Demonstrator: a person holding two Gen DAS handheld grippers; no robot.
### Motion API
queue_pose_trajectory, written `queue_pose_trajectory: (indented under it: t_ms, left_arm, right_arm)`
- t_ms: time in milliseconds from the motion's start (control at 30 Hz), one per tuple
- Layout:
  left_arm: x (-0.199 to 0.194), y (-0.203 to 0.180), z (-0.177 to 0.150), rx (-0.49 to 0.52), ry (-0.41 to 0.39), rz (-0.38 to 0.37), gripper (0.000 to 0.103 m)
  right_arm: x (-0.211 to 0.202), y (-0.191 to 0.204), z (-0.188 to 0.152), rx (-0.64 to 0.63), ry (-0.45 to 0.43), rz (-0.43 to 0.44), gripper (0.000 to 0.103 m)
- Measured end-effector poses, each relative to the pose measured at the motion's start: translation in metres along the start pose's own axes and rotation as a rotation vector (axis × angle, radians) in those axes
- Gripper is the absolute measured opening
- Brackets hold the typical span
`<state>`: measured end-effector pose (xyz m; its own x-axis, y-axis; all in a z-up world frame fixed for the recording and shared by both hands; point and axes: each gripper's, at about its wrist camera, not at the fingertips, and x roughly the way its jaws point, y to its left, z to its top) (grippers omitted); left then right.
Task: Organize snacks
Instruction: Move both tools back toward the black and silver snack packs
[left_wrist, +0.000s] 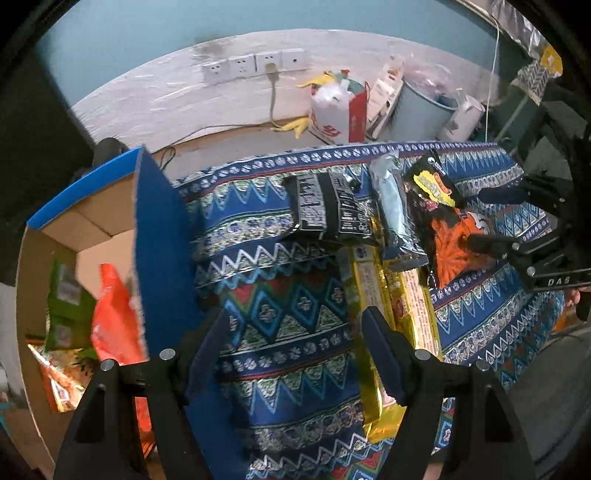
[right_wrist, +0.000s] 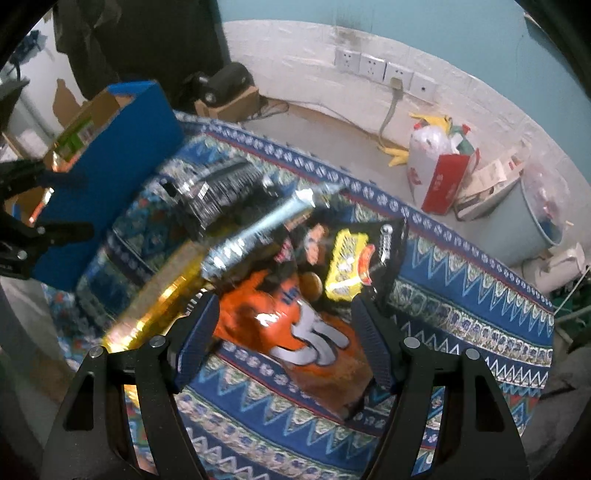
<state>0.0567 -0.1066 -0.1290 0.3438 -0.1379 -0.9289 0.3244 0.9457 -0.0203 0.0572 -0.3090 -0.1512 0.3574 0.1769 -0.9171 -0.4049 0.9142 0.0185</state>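
Several snack packs lie on the patterned cloth (left_wrist: 291, 317): a black pack (left_wrist: 325, 206), a silver pack (left_wrist: 395, 214), two gold packs (left_wrist: 373, 317) and an orange-and-black chip bag (right_wrist: 295, 325). My left gripper (left_wrist: 295, 350) is open over bare cloth, its right finger beside the gold packs. My right gripper (right_wrist: 286, 341) is open, its fingers straddling the chip bag without pressing it. In the left wrist view the right gripper (left_wrist: 487, 219) hovers over that chip bag (left_wrist: 443, 236). The left gripper (right_wrist: 74, 203) shows at the right wrist view's left edge.
An open blue cardboard box (left_wrist: 159, 240) stands at the cloth's left edge and holds an orange bag (left_wrist: 110, 317) and green packs (left_wrist: 66, 295). On the floor behind the cloth are a red-and-white bag (right_wrist: 439, 177) and a grey bin (right_wrist: 535, 221), below wall sockets (right_wrist: 384, 70).
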Motion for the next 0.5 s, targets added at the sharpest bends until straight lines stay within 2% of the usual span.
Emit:
queue_pose_trajectory:
  t_ms: [300,500]
  left_arm:
    - [0.03,-0.017,0.007,0.005,0.06,-0.026,0.076]
    - [0.05,-0.035,0.004,0.033,0.109,-0.042,0.076]
  right_arm:
    - [0.028,-0.005,-0.019,-0.032,0.068,0.091,0.073]
    - [0.036,0.0,-0.031,-0.064,0.126,0.108,0.073]
